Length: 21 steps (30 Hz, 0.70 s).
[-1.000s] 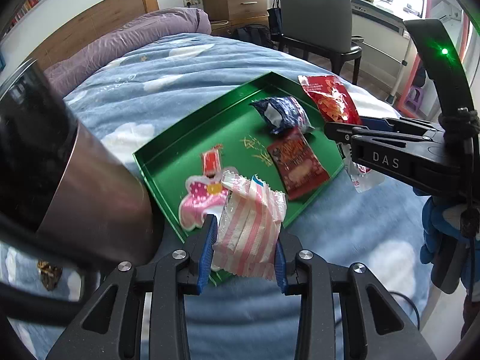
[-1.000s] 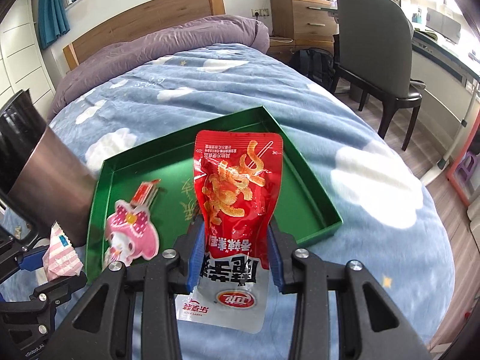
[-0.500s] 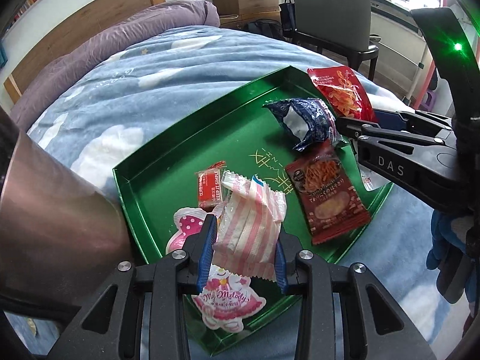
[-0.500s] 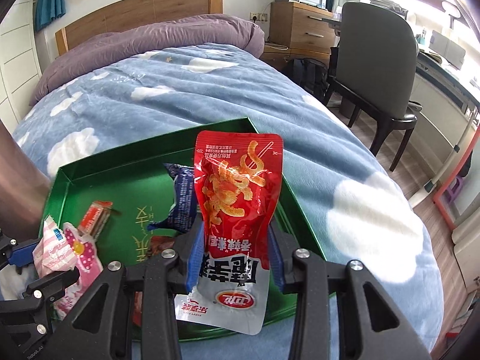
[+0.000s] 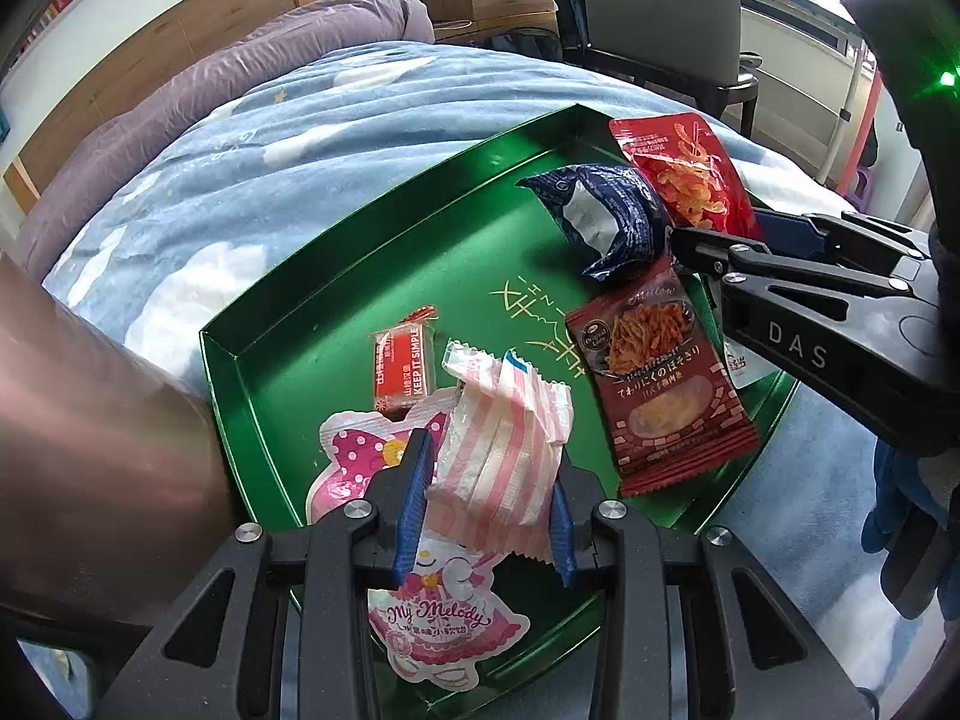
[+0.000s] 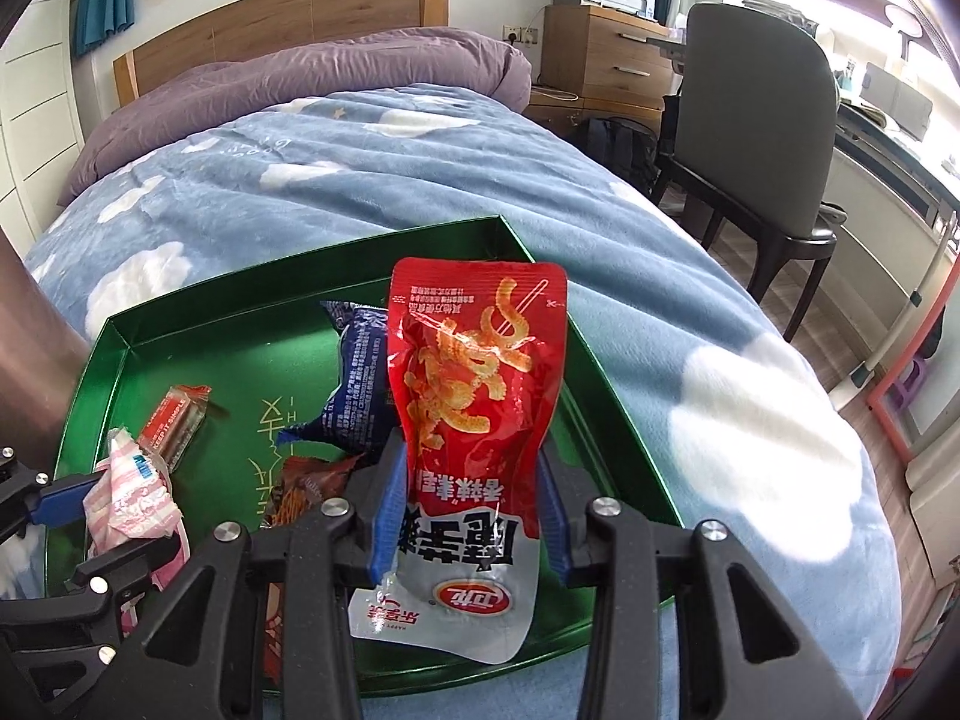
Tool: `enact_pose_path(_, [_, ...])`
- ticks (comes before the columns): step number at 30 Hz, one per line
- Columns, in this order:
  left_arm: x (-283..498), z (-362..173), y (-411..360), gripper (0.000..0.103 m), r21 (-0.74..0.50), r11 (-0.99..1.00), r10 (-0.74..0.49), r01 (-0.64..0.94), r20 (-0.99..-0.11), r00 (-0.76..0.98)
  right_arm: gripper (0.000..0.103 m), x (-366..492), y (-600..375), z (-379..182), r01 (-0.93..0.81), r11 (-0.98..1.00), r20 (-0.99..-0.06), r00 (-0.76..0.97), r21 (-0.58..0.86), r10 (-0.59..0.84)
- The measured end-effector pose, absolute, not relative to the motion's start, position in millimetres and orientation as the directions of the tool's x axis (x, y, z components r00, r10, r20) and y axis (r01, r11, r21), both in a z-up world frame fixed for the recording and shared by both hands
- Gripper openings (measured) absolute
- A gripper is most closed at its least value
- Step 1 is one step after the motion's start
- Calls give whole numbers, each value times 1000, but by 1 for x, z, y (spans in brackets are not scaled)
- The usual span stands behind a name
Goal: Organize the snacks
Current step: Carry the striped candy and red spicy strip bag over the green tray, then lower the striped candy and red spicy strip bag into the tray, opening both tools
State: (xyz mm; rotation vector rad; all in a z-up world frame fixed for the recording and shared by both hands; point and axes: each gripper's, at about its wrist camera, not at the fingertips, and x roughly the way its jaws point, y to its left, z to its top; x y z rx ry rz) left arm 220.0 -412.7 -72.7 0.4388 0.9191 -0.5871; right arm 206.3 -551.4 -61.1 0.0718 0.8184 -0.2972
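At the lower centre of the left wrist view, the left gripper (image 5: 489, 498) pinches a pink striped packet (image 5: 504, 438) between its blue pads, above the green tray (image 5: 264, 396) on the blue bedspread (image 5: 252, 180). In the right wrist view's centre, the right gripper (image 6: 471, 507) clamps a red snack pouch (image 6: 474, 372) upright over the tray's right edge

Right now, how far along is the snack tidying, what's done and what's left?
Four snacks already lie in the green tray: the small red bar, the pink Melody packet, the dark blue bag and the brown noodle packet. In hand: the left tongs grip a pink striped packet, the right tongs a red pouch. Both are over the tray, unreleased.
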Motion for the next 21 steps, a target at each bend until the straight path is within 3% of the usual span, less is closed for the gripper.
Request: enact_pose_path(21, [215, -84, -416, 32, 120, 756, -262, 643, -845, 467, 57, 198, -550, -64, 284, 958, -724, 654, -35, -220])
